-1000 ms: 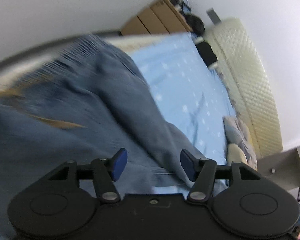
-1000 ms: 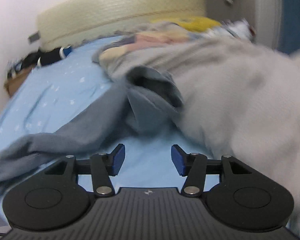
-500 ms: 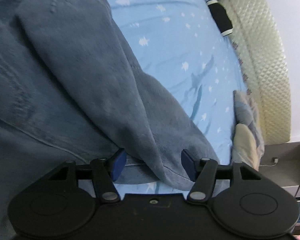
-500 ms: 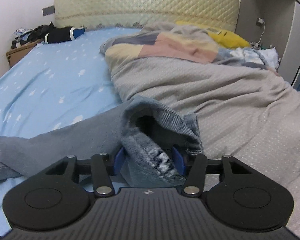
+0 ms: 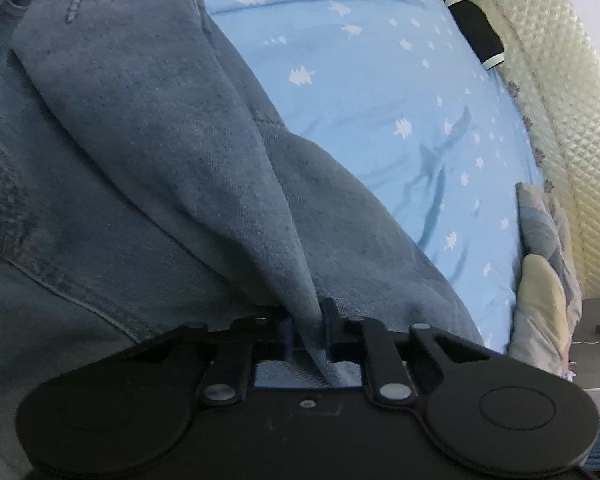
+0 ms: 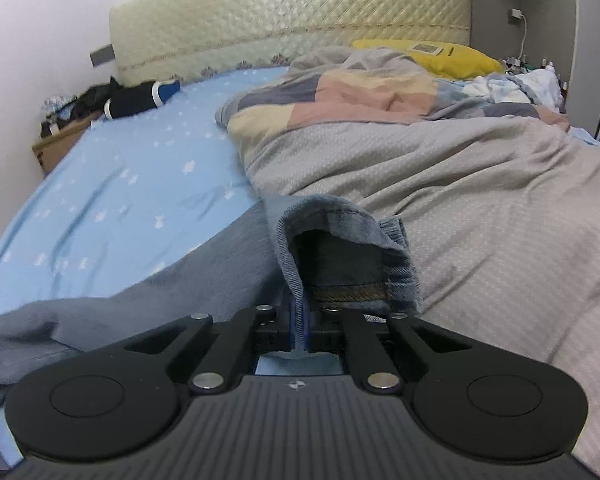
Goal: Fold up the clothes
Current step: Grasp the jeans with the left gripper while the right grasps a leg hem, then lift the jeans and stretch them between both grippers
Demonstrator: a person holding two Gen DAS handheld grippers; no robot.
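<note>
A pair of blue jeans [image 5: 148, 152] lies across the light blue star-print bed sheet [image 5: 380, 92]. In the left wrist view the jeans fill the left and middle, and my left gripper [image 5: 306, 330] is shut on a fold of the denim. In the right wrist view my right gripper [image 6: 299, 330] is shut on the edge of a jeans leg hem [image 6: 340, 248], whose opening gapes just beyond the fingers. The rest of the leg [image 6: 160, 292] trails off to the left over the sheet.
A grey and patchwork duvet [image 6: 480, 184] covers the right half of the bed. A yellow pillow [image 6: 428, 56] and a quilted cream headboard [image 6: 292, 16] stand at the far end. Dark clothes [image 6: 136, 98] lie at the far left corner beside a cardboard box [image 6: 56, 140].
Both grippers were open a second ago, moved in onto the jeans, and have now closed: the left on a denim fold, the right on the leg hem.
</note>
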